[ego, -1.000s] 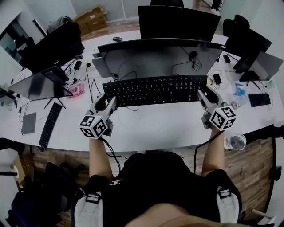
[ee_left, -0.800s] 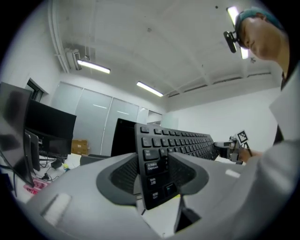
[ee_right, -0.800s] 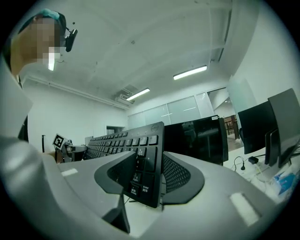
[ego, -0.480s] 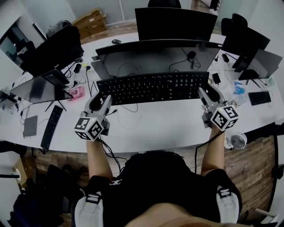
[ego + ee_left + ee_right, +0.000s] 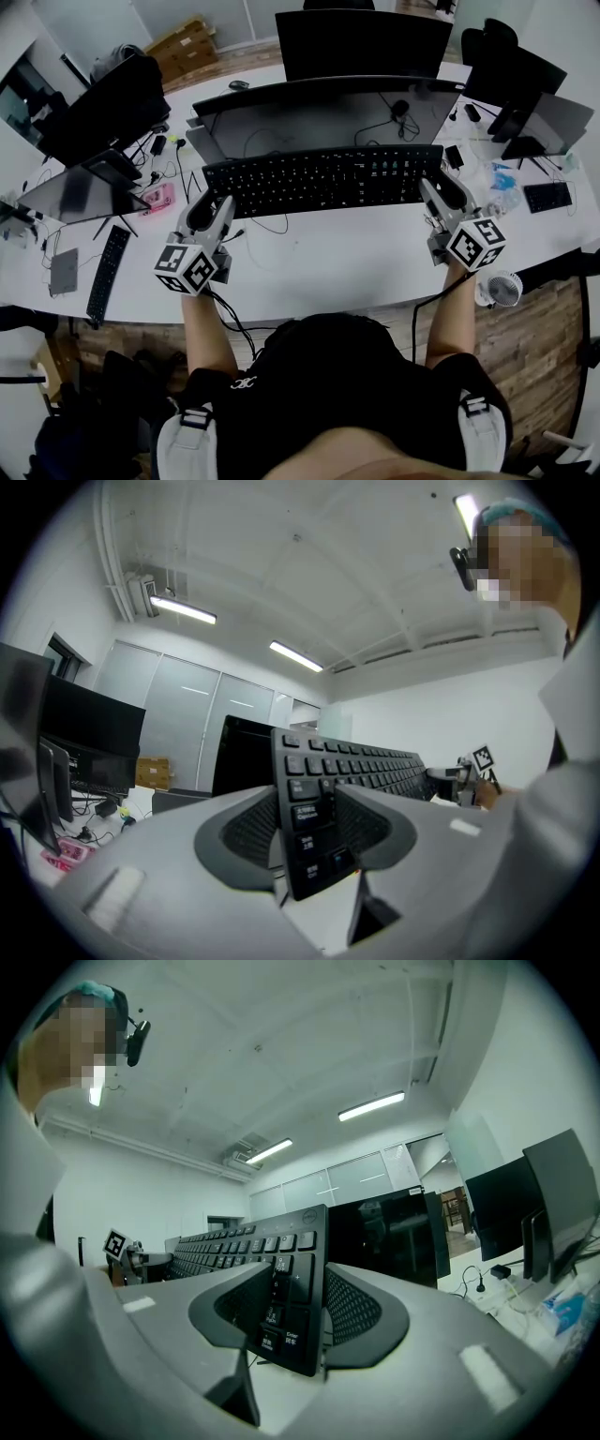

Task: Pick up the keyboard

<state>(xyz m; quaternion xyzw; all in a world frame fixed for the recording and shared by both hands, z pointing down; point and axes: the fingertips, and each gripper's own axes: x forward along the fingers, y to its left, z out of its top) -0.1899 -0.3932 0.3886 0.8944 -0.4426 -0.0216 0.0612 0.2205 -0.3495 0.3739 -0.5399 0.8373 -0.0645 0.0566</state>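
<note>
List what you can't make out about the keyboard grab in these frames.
- Whether the keyboard is off the desk: the head view looks down on it, and in the gripper views the left gripper and right gripper cover its lower ends.
- Key legends mid-board: too small, head view.
- Where the cable by its front edge ends: head view, the keyboard hides it.

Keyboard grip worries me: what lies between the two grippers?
Head view: the keyboard itself spans from left gripper to right gripper. Both gripper views show the jaws shut on its ends.
</note>
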